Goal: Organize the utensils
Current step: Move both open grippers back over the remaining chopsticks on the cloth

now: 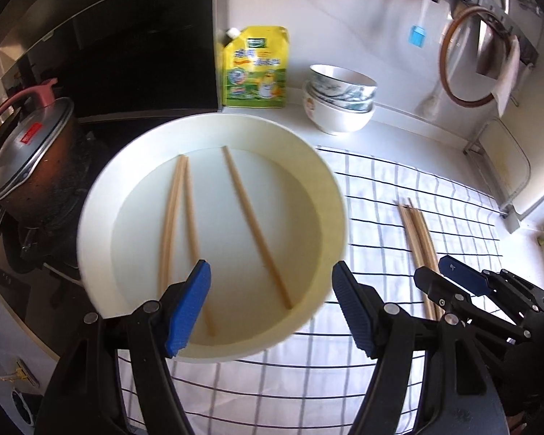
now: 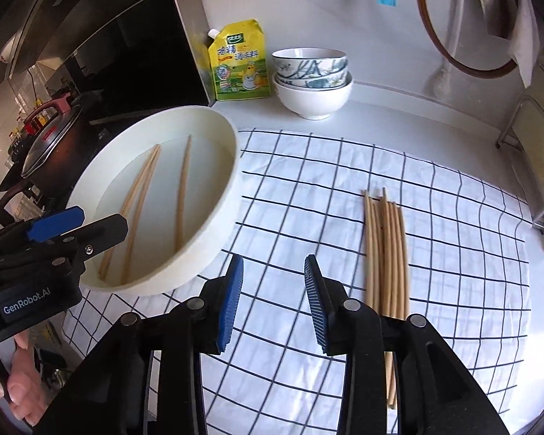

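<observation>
A white round basin [image 1: 206, 127] stands at the left edge of a checked cloth [image 2: 308, 188], with three wooden chopsticks [image 1: 257, 224] lying loose inside it. A bundle of several chopsticks [image 2: 386, 253] lies side by side on the cloth to the right. My left gripper [image 1: 271, 268] is open above the basin's near rim, one pad over the inside and one outside, with nothing pressed between them. My right gripper [image 2: 273, 264] hangs over bare cloth just left of the bundle, its jaws partly apart and empty. Each gripper shows in the other's view: the left gripper [image 2: 101, 221], the right gripper [image 1: 431, 266].
Stacked bowls [image 2: 312, 79] and a yellow pouch [image 2: 241, 61] stand at the back by the wall. A lidded pot [image 1: 29, 152] sits on the stove to the left. A wooden hoop [image 1: 471, 54] and a blue brush [image 1: 417, 36] hang on the wall rail. A hand [image 2: 21, 395] holds the left tool.
</observation>
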The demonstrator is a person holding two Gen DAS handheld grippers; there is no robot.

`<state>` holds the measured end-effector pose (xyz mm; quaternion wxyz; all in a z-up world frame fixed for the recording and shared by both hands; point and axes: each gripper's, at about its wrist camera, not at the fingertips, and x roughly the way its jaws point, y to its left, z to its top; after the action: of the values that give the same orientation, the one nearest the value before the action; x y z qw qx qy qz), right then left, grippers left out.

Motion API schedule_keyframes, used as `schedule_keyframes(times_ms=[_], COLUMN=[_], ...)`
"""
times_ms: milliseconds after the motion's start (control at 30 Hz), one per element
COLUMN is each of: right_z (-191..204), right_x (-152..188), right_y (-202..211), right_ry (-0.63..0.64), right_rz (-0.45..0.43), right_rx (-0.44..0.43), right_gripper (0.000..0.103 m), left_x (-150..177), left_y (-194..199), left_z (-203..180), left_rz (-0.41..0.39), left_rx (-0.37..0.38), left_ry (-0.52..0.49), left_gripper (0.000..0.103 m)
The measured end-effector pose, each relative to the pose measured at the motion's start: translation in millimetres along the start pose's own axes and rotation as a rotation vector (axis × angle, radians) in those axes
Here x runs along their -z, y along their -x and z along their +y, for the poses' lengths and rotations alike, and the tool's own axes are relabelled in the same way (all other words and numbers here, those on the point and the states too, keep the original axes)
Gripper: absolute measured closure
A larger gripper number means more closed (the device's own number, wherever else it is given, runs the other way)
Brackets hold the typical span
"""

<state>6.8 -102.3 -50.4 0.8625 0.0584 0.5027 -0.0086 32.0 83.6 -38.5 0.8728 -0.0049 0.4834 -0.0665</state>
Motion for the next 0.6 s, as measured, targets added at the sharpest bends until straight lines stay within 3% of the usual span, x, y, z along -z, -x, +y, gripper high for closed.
schedule_keyframes(times_ms=[367,600], right_z=[-82.6,-122.8], right_x=[26.3,41.0], right_y=[24.2,17.2], right_ry=[-0.108,-0.142], right_rz=[-0.001,0.028], right_rx=[0.097,0.145], right_gripper=[0.064,0.061], left_x=[9.5,17.4], left_y=[-11.6,-28.0], left_z=[-76.9,-108.6], left_rz=[0.038,0.059], left_rx=[0.087,0.100], left_ry=[-0.088,-0.122], left_gripper=[0.035,0.035])
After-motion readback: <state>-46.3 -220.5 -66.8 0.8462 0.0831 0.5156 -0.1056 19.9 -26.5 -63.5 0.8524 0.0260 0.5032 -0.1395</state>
